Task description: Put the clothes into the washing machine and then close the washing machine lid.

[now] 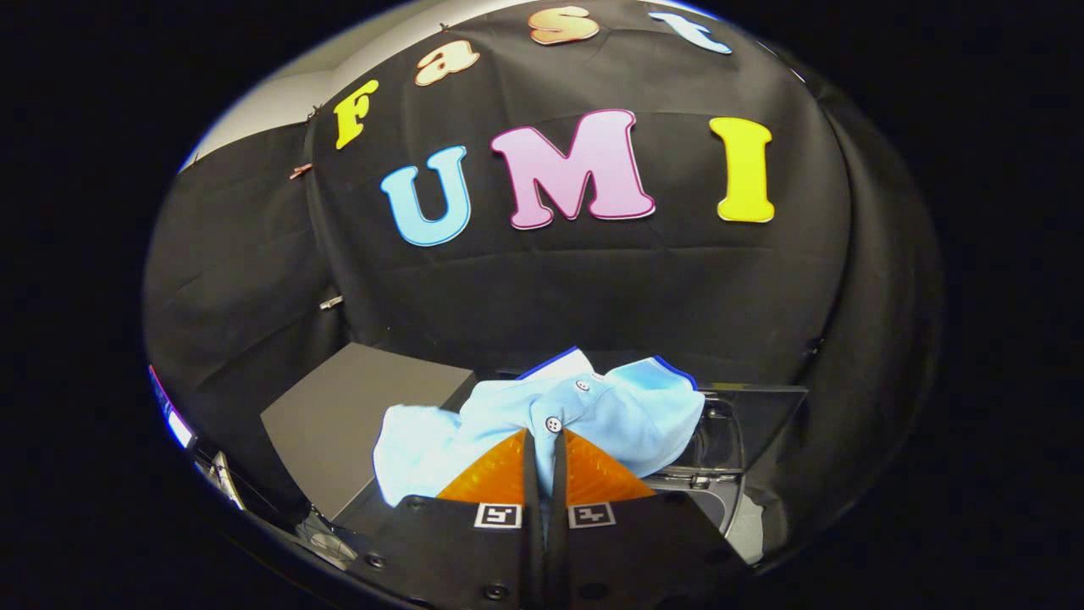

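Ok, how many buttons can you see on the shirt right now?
2. One button sits just ahead of the fingers, which pinch the shirt; the other button is a little beyond it. Folds may hide more.

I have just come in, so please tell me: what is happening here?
A person's hand-held claw is shut on a light blue buttoned shirt, pinching the fabric between its two fingers. The shirt hangs bunched just ahead of the fingers, above the washing machine, whose lid stands open beside it. The shirt is not yet inside.
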The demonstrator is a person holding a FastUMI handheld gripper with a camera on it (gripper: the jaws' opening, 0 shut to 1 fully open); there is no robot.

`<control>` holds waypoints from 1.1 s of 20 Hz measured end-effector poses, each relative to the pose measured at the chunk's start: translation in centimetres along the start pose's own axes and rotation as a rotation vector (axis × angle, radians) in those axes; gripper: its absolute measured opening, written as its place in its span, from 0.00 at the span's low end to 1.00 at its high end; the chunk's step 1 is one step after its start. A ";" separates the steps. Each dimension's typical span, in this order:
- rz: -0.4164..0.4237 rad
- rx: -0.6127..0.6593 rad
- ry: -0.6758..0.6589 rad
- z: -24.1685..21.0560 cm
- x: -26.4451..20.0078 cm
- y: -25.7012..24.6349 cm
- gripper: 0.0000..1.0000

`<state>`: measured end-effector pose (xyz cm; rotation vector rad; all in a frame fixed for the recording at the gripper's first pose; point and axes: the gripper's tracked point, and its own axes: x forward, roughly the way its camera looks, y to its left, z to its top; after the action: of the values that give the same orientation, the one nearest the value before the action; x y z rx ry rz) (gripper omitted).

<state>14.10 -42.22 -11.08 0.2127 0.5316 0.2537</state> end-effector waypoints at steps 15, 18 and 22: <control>-0.059 -0.012 0.068 -6.8 3.5 -5.5 0.06; -0.058 0.006 0.126 -9.2 3.9 -5.5 0.05; -0.083 0.021 0.180 -12.7 4.4 -6.2 0.05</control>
<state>12.25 -45.07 -25.48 0.1885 0.7206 0.1874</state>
